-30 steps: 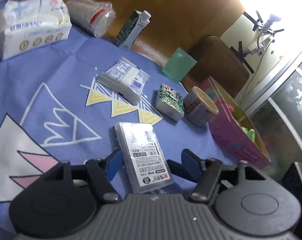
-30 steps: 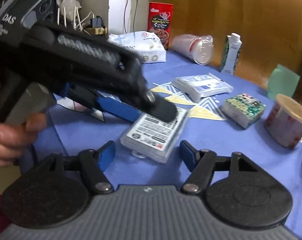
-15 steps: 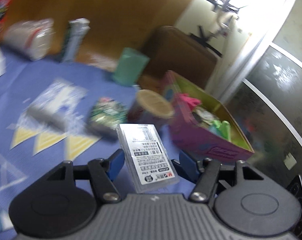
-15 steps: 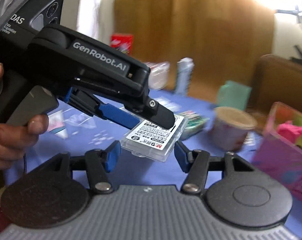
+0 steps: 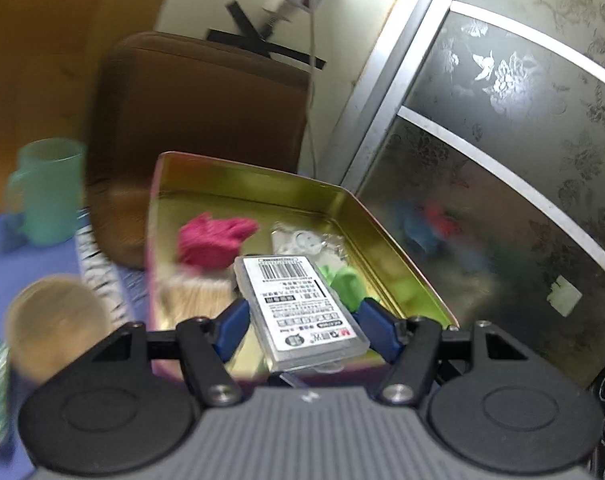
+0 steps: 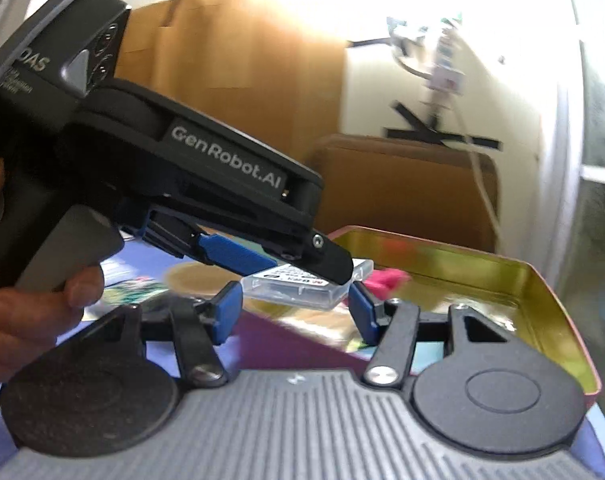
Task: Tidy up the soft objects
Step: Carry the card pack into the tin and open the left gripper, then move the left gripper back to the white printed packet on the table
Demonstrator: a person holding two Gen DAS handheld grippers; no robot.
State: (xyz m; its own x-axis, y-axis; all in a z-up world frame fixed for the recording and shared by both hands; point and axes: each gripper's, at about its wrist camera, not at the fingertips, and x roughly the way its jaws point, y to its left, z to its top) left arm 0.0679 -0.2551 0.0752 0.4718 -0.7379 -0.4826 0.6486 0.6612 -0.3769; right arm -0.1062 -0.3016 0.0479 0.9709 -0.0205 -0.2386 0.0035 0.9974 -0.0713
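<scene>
Over the tin: I have the left gripper [image 5: 300, 322] holding the clear packet [image 5: 298, 312] above the near end of the gold-lined tin [image 5: 390, 248], so that letting go would drop it inside and not on the cloth.
Left claw: narrowed onto the packet, one blue pad on each long edge; the label faces up and the packet sticks forward past the fingertips, which keeps the pads off the tin wall.
Right claw: the right gripper [image 6: 294, 306] has its jaws spread wide and holds nothing; the packet I see between them belongs to the other gripper, which crosses in front of this camera.
Right role: I judge it is only standing by, near the tin's corner and out of the drop path.
Tin contents: a pink knitted piece [image 5: 212, 240], a green soft lump [image 5: 344, 284] and a small clear bag [image 5: 302, 240] lie inside, which marks the tin as the collecting place.
Left on the blue cloth [image 5: 6, 264]: a paper cup [image 5: 56, 320] and a green mug [image 5: 46, 190], beside the tin.
Next move, as I judge it: lower a little, then open over the bare floor near the pink piece.
</scene>
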